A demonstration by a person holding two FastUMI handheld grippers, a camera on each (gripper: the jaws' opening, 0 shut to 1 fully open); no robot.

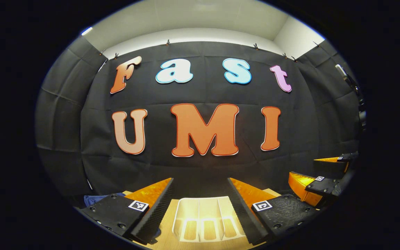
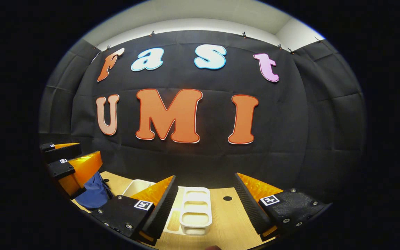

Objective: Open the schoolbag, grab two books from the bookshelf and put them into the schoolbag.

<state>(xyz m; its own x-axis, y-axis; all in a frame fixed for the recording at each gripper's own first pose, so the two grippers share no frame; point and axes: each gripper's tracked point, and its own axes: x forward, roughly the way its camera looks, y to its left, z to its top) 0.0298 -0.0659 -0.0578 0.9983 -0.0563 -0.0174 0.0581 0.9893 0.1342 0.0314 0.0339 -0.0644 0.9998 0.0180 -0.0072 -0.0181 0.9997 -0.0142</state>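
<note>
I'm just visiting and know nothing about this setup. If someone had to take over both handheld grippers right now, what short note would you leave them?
Left gripper: open, holding nothing, raised above the wooden table.
Right gripper: open, holding nothing, above the same table.
White compartmented rack: standing on the table ahead of both grippers; its slots look empty, and I cannot spot any books.
Blue bag: lying at the table's left end, beneath the left gripper in the right gripper view; whether it is open cannot be told.
Done: nothing that shows.
Left: open the bag, find and fetch two books, put them in.
</note>
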